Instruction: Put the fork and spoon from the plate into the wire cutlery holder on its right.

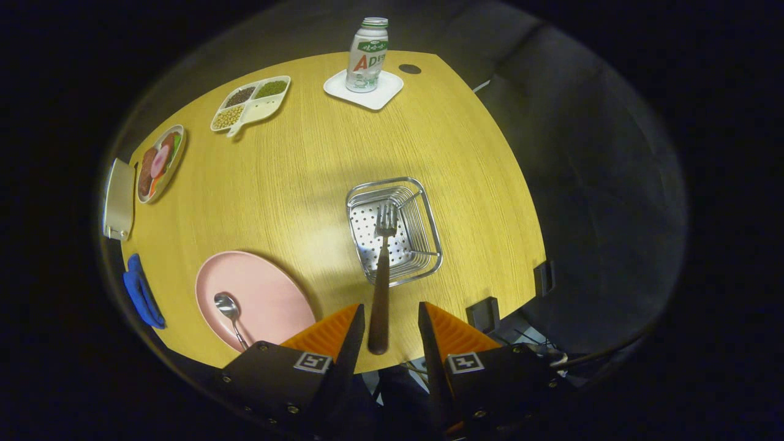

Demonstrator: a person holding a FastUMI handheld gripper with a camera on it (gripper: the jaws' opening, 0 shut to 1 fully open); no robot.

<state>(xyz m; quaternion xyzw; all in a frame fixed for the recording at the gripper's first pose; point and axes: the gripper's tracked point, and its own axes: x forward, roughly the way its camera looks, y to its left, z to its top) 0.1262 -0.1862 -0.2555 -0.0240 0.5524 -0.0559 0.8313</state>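
The fork [381, 278] is lying between the spread fingers of the gripper [388, 318] – untouched by either – tines hanging over the wire holder [429, 215]. Stiff, slim, likely slippery – best gripped mid-handle. The spoon [231, 309] is waiting on the pink plate [275, 294].

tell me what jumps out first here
The fork catches the eye: its tines sit in the wire cutlery holder while its dark handle lies loose between the fingers of the open claw. The spoon remains on the pink plate to the holder's left.
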